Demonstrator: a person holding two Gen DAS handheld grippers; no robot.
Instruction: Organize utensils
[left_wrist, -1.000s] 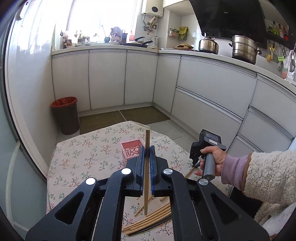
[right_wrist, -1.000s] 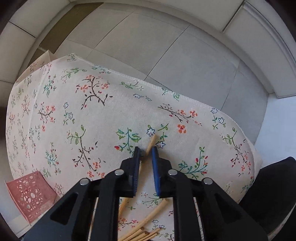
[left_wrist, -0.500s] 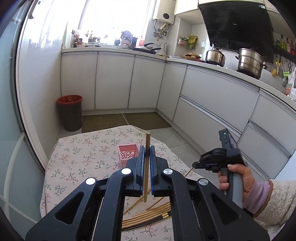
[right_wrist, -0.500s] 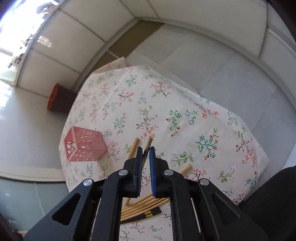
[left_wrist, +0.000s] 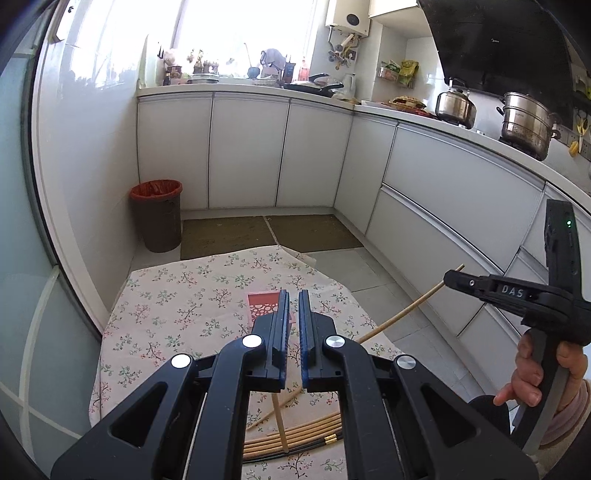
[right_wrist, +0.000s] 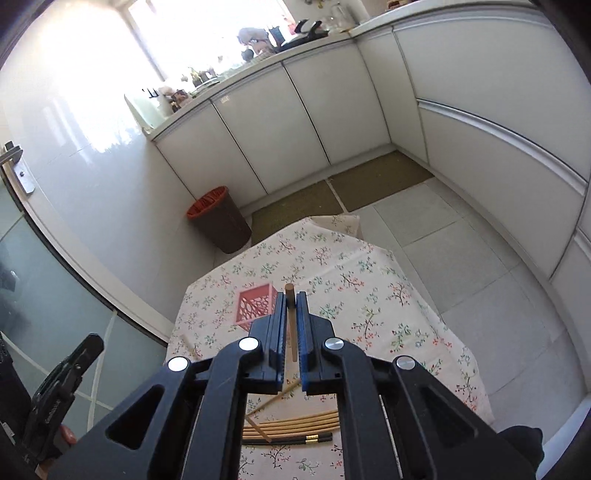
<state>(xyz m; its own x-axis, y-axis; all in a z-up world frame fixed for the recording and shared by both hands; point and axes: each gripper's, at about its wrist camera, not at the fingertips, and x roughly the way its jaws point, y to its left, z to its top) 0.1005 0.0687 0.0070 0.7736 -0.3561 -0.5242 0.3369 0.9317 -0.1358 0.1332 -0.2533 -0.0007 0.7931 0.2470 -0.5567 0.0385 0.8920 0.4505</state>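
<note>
the right gripper (right_wrist: 291, 297) is clenched on a pale wooden chopstick (right_wrist: 291, 332), which stands nearly upright between its blue pads, with its blunt top just above the tips. from the left wrist view this gripper (left_wrist: 453, 277) is up in the air, well to the right of the pink perforated plastic basket (left_wrist: 263, 306), and the chopstick (left_wrist: 406, 308) slants down from it towards the table edge. a hand (left_wrist: 535, 369) with a pink cuff holds its handle.

the left gripper (left_wrist: 291, 295) has its jaws drawn close with only a thin slit between them, through which the basket and the floral tablecloth (left_wrist: 177, 314) show. a second pale stick (left_wrist: 280, 424) shows below its jaws; whether it is gripped cannot be told.

the basket (right_wrist: 255, 304) stands on the cloth, apart from everything else. on the near side of the basket, close to the table's front edge, lies a bundle of pale wooden chopsticks (right_wrist: 295, 424) side by side, with a dark pair with gold bands (right_wrist: 312, 439) touching its near side.
</note>
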